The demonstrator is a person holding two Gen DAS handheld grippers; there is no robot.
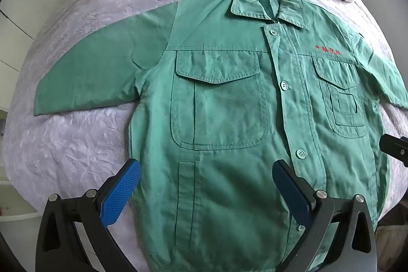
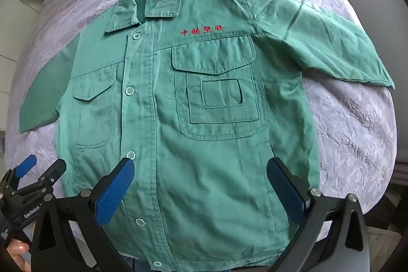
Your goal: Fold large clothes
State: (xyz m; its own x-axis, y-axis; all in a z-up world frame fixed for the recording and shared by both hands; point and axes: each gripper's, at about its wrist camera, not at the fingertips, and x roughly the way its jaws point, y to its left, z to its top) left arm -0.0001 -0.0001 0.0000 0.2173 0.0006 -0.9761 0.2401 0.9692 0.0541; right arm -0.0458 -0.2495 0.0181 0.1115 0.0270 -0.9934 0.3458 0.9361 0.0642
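Two empty flap pockets (image 2: 214,91) on spread jacket (image 1: 229,119)

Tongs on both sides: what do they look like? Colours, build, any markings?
Both match. The left tongs and right tongs have black angular frames with silver pivot pins and long blue pads textured with fine dots. The right wrist view shows white "GenRobot" lettering on the left unit's black body. No cables or sleeves show.
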